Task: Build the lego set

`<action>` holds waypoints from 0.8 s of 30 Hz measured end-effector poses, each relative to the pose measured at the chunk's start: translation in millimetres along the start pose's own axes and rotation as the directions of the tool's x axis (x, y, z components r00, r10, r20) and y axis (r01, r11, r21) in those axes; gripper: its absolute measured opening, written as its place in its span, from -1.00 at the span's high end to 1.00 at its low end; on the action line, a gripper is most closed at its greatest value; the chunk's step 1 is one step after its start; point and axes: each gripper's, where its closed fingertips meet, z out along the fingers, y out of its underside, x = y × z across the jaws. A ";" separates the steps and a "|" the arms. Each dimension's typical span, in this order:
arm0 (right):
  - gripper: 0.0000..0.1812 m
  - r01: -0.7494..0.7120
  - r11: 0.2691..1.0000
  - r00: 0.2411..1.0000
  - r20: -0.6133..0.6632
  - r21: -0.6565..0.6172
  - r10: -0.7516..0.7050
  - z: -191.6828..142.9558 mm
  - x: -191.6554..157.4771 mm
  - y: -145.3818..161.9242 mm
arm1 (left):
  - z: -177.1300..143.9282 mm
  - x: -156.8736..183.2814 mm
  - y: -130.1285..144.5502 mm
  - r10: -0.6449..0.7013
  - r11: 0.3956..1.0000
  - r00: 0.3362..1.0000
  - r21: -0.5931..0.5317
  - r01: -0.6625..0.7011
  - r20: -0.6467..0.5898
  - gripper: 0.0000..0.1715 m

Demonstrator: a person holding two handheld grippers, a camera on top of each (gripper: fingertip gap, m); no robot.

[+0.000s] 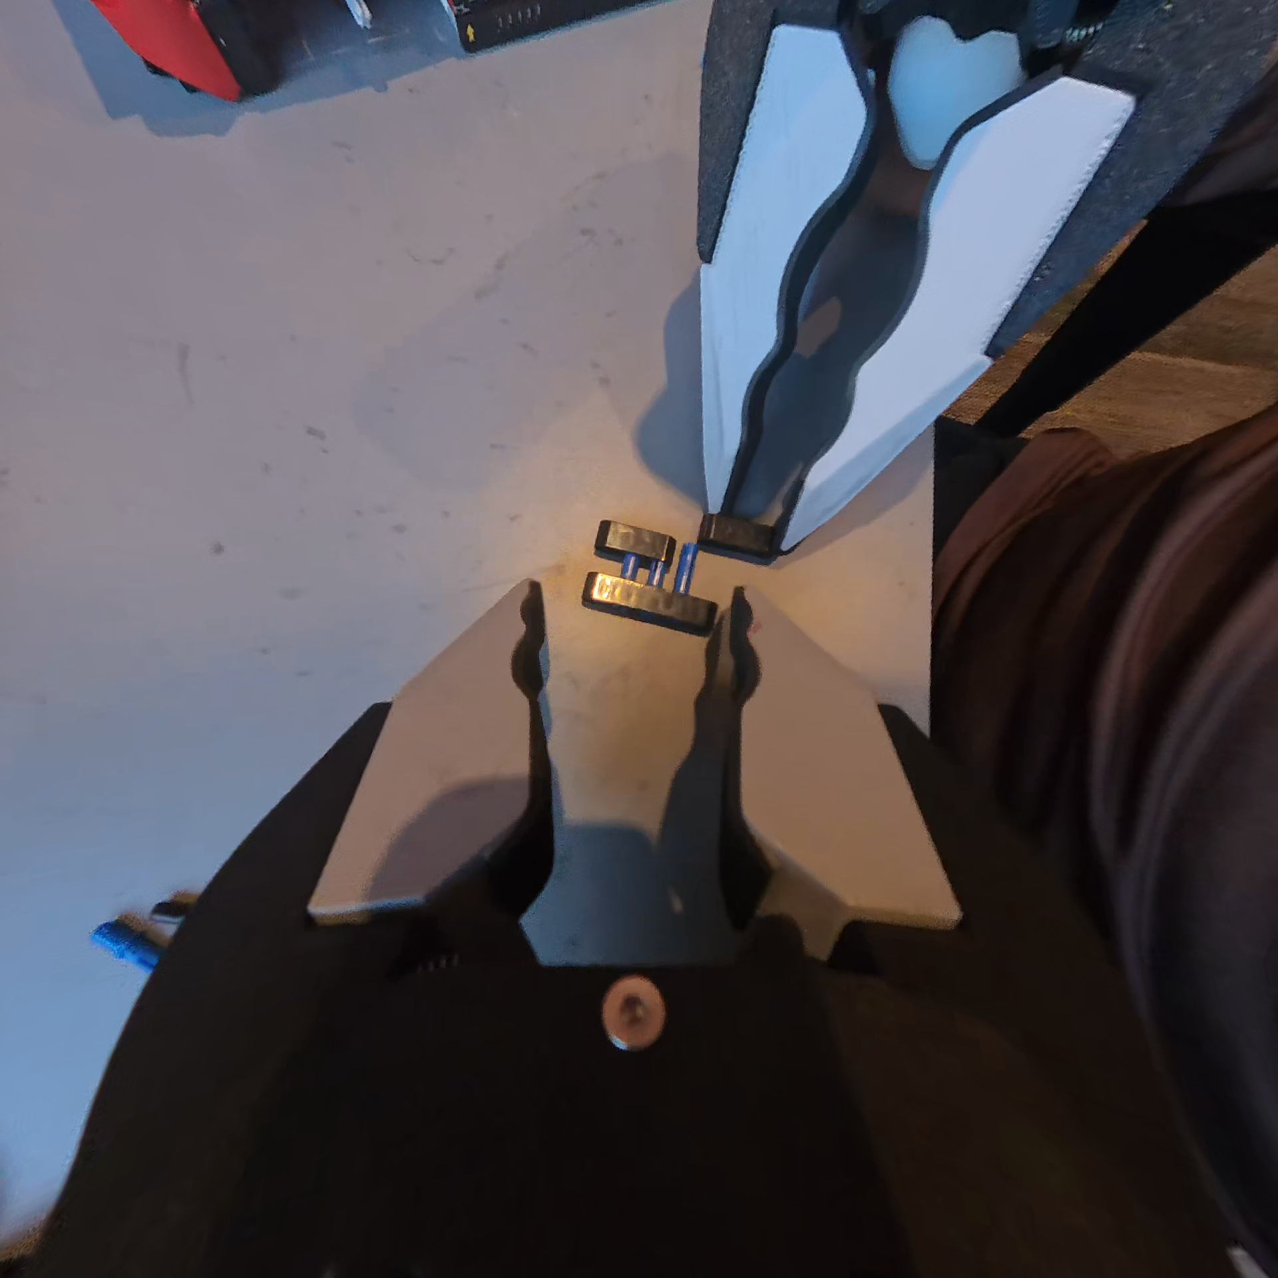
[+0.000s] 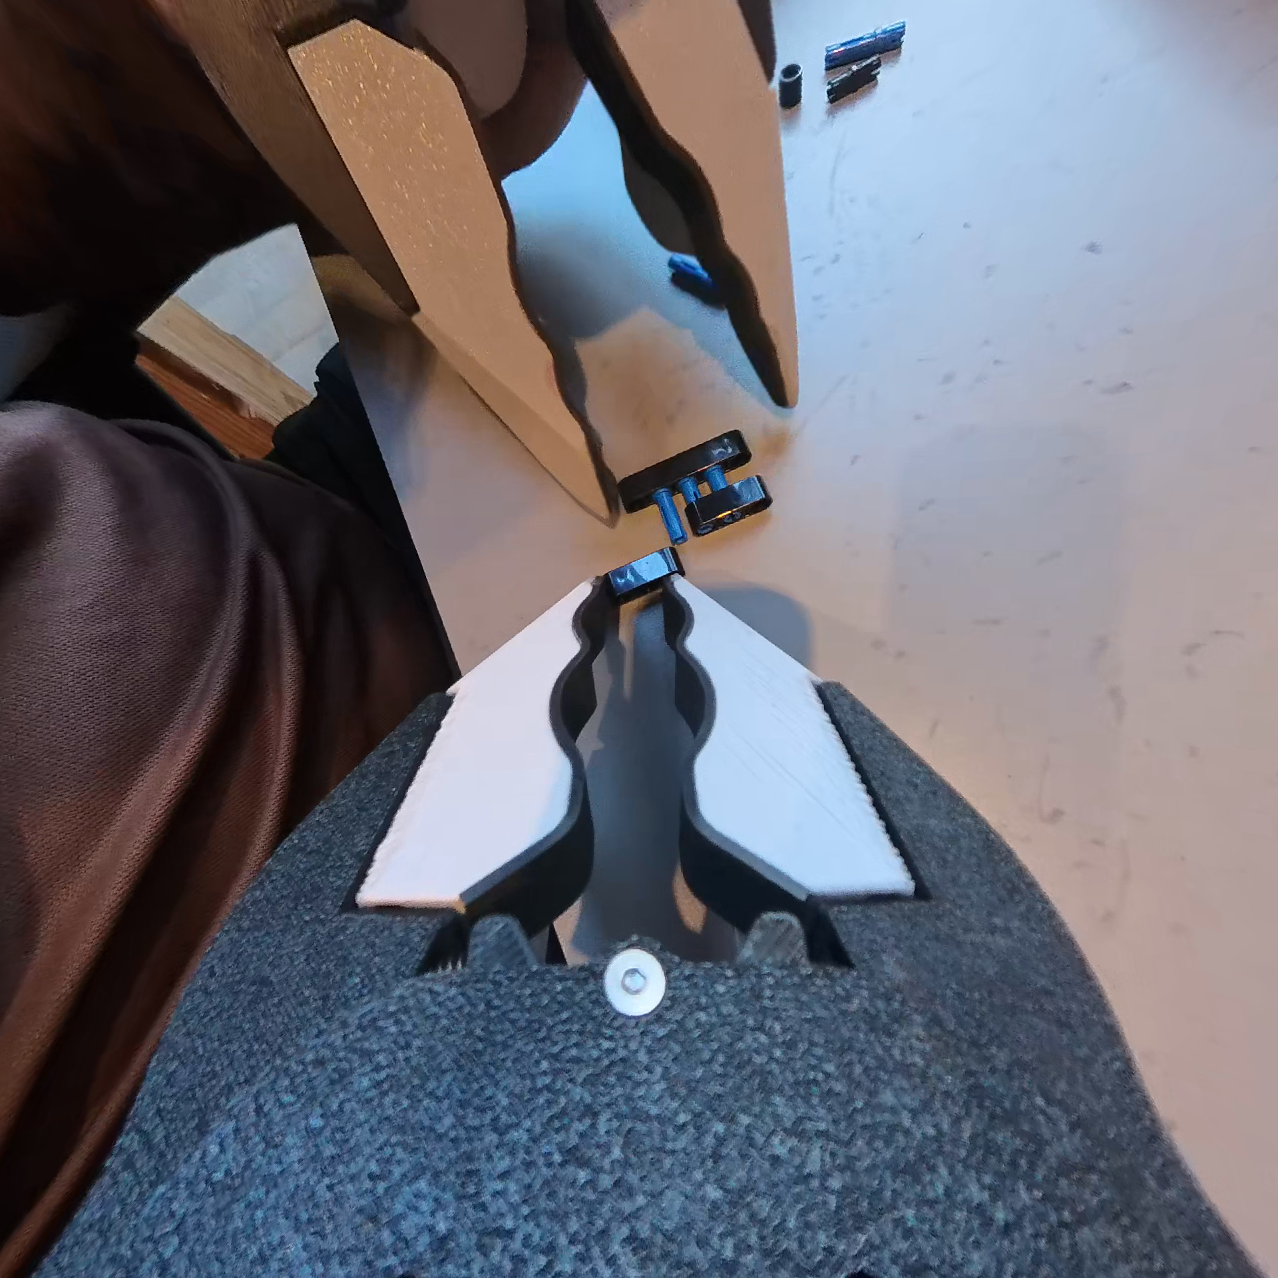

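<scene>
A small assembly lies on the white table (image 1: pixel 346 346): a long black beam (image 1: pixel 650 610) and a short black beam (image 1: pixel 635 543) joined by blue pins (image 1: pixel 631 568), with one blue pin (image 1: pixel 688 566) sticking out free. My left gripper (image 1: pixel 636 595) is open, its fingertips on either side of the long beam's ends. My right gripper (image 2: pixel 635 586) is shut on a small black piece (image 2: pixel 643 574), held just in front of the free pin's tip (image 2: pixel 669 522). The right gripper also shows in the left wrist view (image 1: pixel 754 519), and the left gripper in the right wrist view (image 2: pixel 698 456).
Loose parts lie farther out: a blue pin (image 2: pixel 691 271), a blue and black pair (image 2: pixel 864 45) and a black bush (image 2: pixel 790 77). A red box (image 1: pixel 180 48) and a black device (image 1: pixel 553 24) stand at the back. A person's brown clothing (image 1: pixel 1106 691) lies beyond the table edge. Left and right tips are no more than a few centimetres apart. Both grippers' tips are roughly 20 cm from the black device (image 1: pixel 553 24).
</scene>
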 end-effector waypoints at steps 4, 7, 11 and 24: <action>0.82 -0.003 1.000 1.000 0.004 0.001 0.003 -0.1 -0.1 -0.1 | 2.0 5.6 5.4 0.074 0.996 0.997 -0.037 -0.076 -0.035 0.38; 0.82 0.001 1.000 1.000 0.006 0.000 -0.001 0.0 -0.4 0.0 | 4.3 6.2 5.5 0.139 0.989 0.990 -0.048 -0.140 -0.027 0.41; 0.82 -0.002 1.000 1.000 0.016 -0.001 0.002 -0.2 -0.2 -0.2 | 3.8 4.0 6.0 0.176 0.982 0.983 -0.053 -0.179 -0.049 0.46; 0.82 -0.045 0.999 0.999 0.004 0.012 0.045 -1.5 5.6 -1.6 | 5.5 2.4 2.9 0.177 0.984 0.982 -0.012 -0.178 -0.067 0.53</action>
